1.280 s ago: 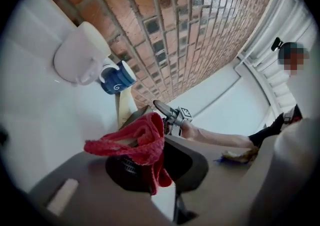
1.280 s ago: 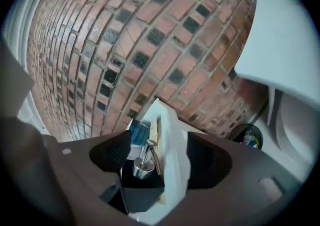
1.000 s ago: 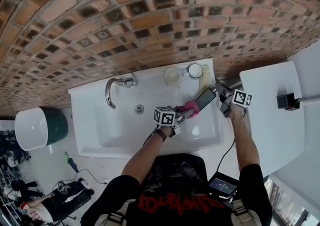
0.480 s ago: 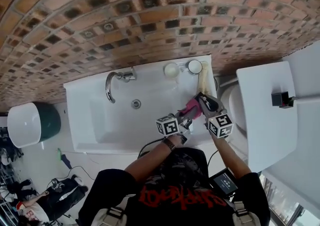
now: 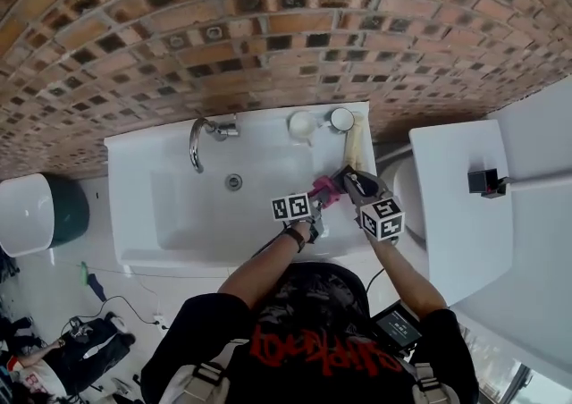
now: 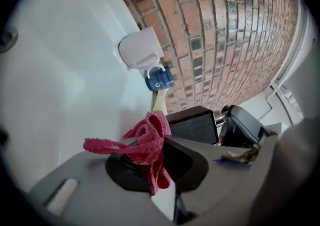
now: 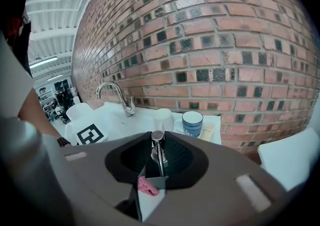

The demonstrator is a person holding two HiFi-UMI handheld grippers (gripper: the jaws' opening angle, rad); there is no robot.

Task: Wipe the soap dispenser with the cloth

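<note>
The soap dispenser [image 5: 351, 182] is a dark block with a chrome pump [image 7: 158, 146], held over the sink's right end. My right gripper [image 5: 359, 189] is shut on it, and in the right gripper view its jaws [image 7: 157, 166] close around the pump neck. The pink cloth [image 5: 323, 189] is bunched in my left gripper [image 5: 316, 203], which is shut on it. In the left gripper view the cloth [image 6: 148, 140] hangs in folds from the jaws, right beside the dispenser's dark body [image 6: 193, 124]. A bit of cloth [image 7: 147, 186] shows under the dispenser.
The white sink [image 5: 170, 206] has a chrome tap [image 5: 198, 138] at the back left and a drain [image 5: 233, 181]. A white cup [image 5: 303, 124] and a blue-patterned cup [image 5: 341, 119] stand on the back ledge. A white cabinet top [image 5: 456, 206] lies to the right.
The right gripper swung from the sink's right edge in toward the person and rolled, carrying the dispenser. The left gripper kept the cloth beside the dispenser.
</note>
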